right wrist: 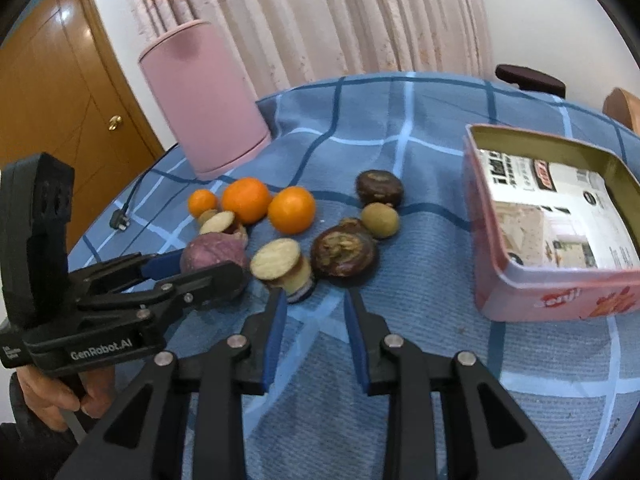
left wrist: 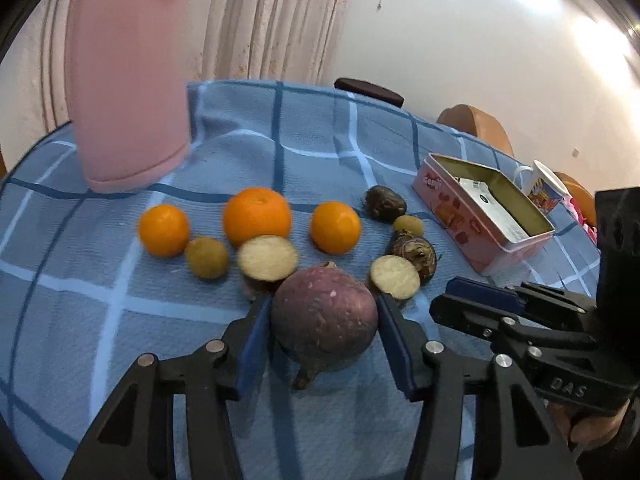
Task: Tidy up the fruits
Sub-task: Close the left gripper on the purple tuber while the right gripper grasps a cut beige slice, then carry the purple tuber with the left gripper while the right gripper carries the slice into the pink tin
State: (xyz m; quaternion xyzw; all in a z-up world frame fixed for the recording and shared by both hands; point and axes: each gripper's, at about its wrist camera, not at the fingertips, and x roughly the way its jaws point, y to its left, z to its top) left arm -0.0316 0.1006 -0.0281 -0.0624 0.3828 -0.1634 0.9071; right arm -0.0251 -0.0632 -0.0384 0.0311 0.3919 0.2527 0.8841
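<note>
A round table under a blue checked cloth (left wrist: 320,140) carries a tall pink canister (left wrist: 128,92) near its far left edge and an open pink tin (right wrist: 552,216) toward its right edge. Mid-table, the left gripper (left wrist: 324,320) has its fingers closed against both sides of a large purple root (left wrist: 324,316). Beside it, the right gripper (right wrist: 316,308) hovers with its fingers apart and nothing between them. Behind lie three oranges (left wrist: 256,216), cut root slices and small brown fruits.

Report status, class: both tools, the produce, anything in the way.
Left tool straddles the purple root, contact unclear. Right tool open, empty, short of the dark fruit. Cut slice crowds its left; oranges lie behind.
</note>
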